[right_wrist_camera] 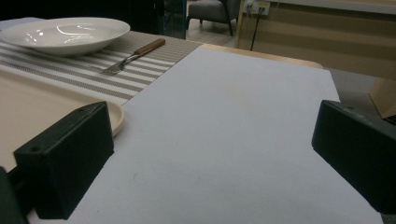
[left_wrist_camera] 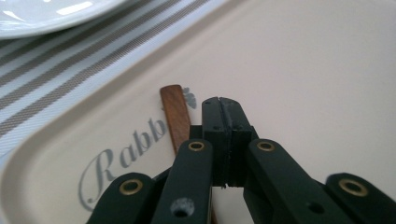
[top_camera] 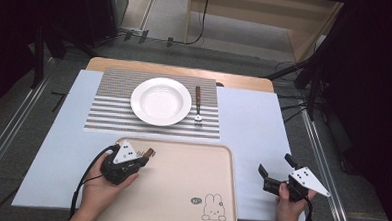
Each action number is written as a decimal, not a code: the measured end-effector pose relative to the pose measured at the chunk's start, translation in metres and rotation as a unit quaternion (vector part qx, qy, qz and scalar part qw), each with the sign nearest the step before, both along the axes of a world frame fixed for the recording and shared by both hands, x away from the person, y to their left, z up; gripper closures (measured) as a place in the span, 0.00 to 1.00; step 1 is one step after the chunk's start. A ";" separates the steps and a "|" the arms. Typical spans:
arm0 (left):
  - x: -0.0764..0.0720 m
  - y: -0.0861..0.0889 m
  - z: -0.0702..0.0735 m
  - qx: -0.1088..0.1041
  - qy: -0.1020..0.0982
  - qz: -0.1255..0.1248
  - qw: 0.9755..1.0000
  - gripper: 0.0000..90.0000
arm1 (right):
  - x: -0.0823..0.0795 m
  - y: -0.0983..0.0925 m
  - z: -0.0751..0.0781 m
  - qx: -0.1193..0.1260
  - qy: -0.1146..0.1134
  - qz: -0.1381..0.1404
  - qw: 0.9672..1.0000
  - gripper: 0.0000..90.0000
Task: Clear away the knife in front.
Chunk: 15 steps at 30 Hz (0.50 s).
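Plate (top_camera: 161, 101): glossy white ceramic, catching highlights. Placemat (top_camera: 109, 111): woven cloth, showing a ribbed striped texture. Fork (top_camera: 198, 106): shiny metal head, smooth brown wooden handle. Tray (top_camera: 180, 190): smooth matt beige plastic. Wooden handle (left_wrist_camera: 176, 116) on the tray is showing fine grain. Left gripper (left_wrist_camera: 223, 105): matt black plastic, brass rivets.
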State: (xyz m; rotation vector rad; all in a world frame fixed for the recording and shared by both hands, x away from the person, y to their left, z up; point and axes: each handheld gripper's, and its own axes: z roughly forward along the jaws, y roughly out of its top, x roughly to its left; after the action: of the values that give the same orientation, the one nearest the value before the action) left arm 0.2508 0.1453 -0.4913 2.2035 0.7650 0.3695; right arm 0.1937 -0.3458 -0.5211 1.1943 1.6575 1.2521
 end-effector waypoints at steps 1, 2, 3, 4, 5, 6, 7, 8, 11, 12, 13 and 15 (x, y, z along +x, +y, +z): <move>0.001 -0.001 -0.001 0.006 0.003 -0.001 1.000 0.98 | 0.000 0.000 0.000 0.000 0.000 0.000 1.000 0.00; 0.001 -0.001 -0.003 0.008 0.006 0.000 1.000 0.98 | 0.000 0.000 0.000 0.000 0.000 0.000 1.000 0.00; 0.003 -0.001 -0.005 0.015 0.013 0.000 1.000 0.98 | 0.000 0.000 0.000 -0.001 0.000 0.000 1.000 0.00; 0.003 -0.001 -0.005 0.015 0.013 0.000 1.000 0.98 | 0.000 0.000 0.000 -0.002 0.000 0.000 1.000 0.00; 0.004 0.000 -0.006 0.020 0.018 0.007 1.000 0.98 | 0.000 0.000 0.000 -0.003 0.000 0.000 1.000 0.00; 0.004 0.000 -0.006 0.020 0.018 0.007 1.000 0.98 | 0.000 0.000 0.000 -0.003 0.000 0.000 1.000 0.00; 0.006 0.001 -0.008 0.026 0.022 0.011 0.999 0.98 | 0.000 0.000 0.000 -0.003 0.000 -0.001 1.000 0.00; 0.006 0.001 -0.008 0.027 0.024 0.013 0.999 0.98 | 0.000 0.000 0.000 -0.003 0.000 -0.001 1.000 0.00; 0.007 0.004 -0.009 0.040 0.026 0.019 0.999 0.98 | 0.001 0.001 0.000 -0.003 0.000 -0.001 1.000 0.00; 0.007 0.005 -0.010 0.042 0.028 0.022 0.998 0.98 | 0.001 0.001 0.000 -0.004 0.001 -0.001 1.000 0.00; 0.007 0.007 -0.011 0.041 0.030 0.023 0.998 0.98 | 0.001 0.001 0.000 -0.005 0.001 -0.001 1.000 0.00; 0.007 0.011 -0.011 0.040 0.033 0.026 0.998 0.98 | 0.001 0.001 0.000 -0.006 0.001 0.000 1.000 0.00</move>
State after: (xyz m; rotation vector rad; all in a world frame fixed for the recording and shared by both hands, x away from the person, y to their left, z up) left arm 0.2583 0.1560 -0.5028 2.2834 0.8590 0.3602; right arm 0.1944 -0.3446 -0.5212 1.1888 1.6639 1.2389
